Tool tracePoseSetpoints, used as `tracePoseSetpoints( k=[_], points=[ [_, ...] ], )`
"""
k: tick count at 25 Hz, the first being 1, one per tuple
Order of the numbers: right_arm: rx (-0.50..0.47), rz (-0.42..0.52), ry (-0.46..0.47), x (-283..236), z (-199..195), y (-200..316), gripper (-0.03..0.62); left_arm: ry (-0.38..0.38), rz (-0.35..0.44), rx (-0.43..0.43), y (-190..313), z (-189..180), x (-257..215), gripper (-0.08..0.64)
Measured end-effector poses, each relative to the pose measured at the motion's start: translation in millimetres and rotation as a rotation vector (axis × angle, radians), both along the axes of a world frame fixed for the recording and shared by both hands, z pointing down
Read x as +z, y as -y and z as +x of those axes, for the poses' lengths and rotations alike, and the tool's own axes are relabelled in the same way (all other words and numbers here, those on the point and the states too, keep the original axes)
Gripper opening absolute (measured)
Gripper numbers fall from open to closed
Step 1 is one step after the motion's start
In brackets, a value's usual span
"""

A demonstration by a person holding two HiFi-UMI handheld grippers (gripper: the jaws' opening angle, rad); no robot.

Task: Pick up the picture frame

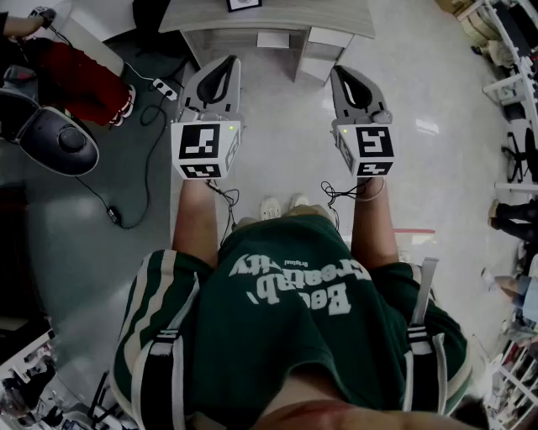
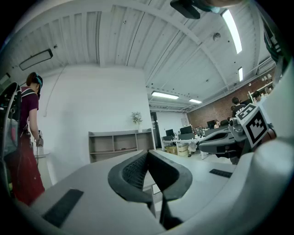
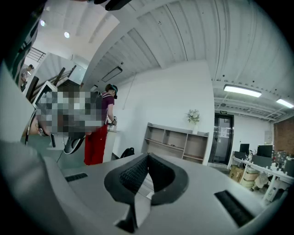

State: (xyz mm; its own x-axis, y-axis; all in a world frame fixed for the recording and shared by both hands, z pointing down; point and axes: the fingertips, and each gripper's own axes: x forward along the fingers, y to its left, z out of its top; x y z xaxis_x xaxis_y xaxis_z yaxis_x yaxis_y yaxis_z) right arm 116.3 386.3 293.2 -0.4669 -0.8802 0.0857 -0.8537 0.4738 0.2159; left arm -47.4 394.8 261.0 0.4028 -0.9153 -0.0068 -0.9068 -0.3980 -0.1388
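left gripper (image 1: 225,63): jaws pressed together, nothing between | right gripper (image 1: 340,74): jaws pressed together, nothing between; both held level, side by side | picture frame (image 1: 244,4): on tabletop (image 1: 277,21), back from its near edge; apart from both grippers

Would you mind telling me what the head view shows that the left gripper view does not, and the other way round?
Only the head view shows the picture frame on the table, plus the wearer's green shirt and shoes. Only the left gripper view shows the open shelf unit with a plant on top, and the ceiling lights. Both show the left gripper and right gripper, each shut and empty, and a person in red trousers.
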Motion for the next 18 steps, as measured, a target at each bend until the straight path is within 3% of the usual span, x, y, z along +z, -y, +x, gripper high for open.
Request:
tracePoseSetpoints(
  k=[18],
  points=[
    [-0.03, 0.031, -0.001, -9.9, -10.2, -8.1, 0.034, 0.002, 0.013, 0.013, -4.5, -1.5, -11.2, 0.018]
  ],
)
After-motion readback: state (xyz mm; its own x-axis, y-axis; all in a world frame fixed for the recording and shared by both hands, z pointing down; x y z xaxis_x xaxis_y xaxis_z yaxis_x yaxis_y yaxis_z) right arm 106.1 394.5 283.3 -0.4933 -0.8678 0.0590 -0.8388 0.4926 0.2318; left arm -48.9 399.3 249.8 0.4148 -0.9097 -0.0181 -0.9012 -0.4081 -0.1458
